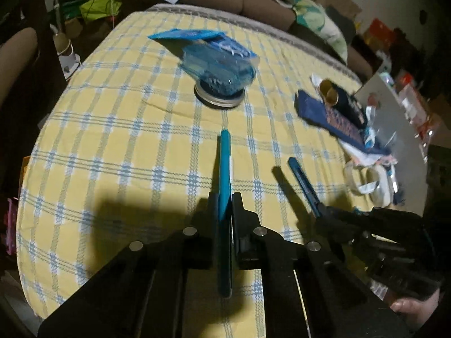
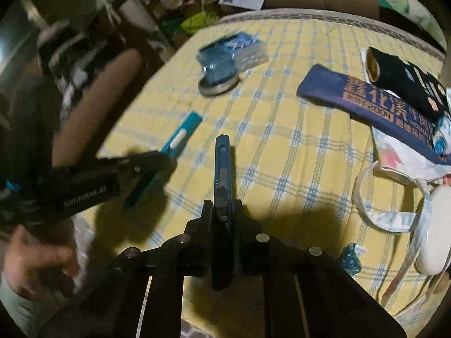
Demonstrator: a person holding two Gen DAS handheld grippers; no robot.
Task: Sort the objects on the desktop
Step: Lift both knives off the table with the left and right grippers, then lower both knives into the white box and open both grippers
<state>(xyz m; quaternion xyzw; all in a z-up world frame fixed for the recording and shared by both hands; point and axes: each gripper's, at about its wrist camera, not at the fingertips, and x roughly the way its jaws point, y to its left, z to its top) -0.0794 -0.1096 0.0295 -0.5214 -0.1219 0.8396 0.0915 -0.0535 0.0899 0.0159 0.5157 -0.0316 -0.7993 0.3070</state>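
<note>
Both tools are clamped: left gripper (image 1: 225, 205) grips a teal flat tool (image 1: 225, 174), right gripper (image 2: 222, 211) grips a blue utility knife (image 2: 222, 163), each lifted above the yellow checked tablecloth (image 1: 126, 129). Open cloth lies ahead up to an upturned blue jar (image 1: 222, 70). Along the right edge crowd a navy banner (image 2: 352, 95) and white bag (image 2: 400, 152).
</note>
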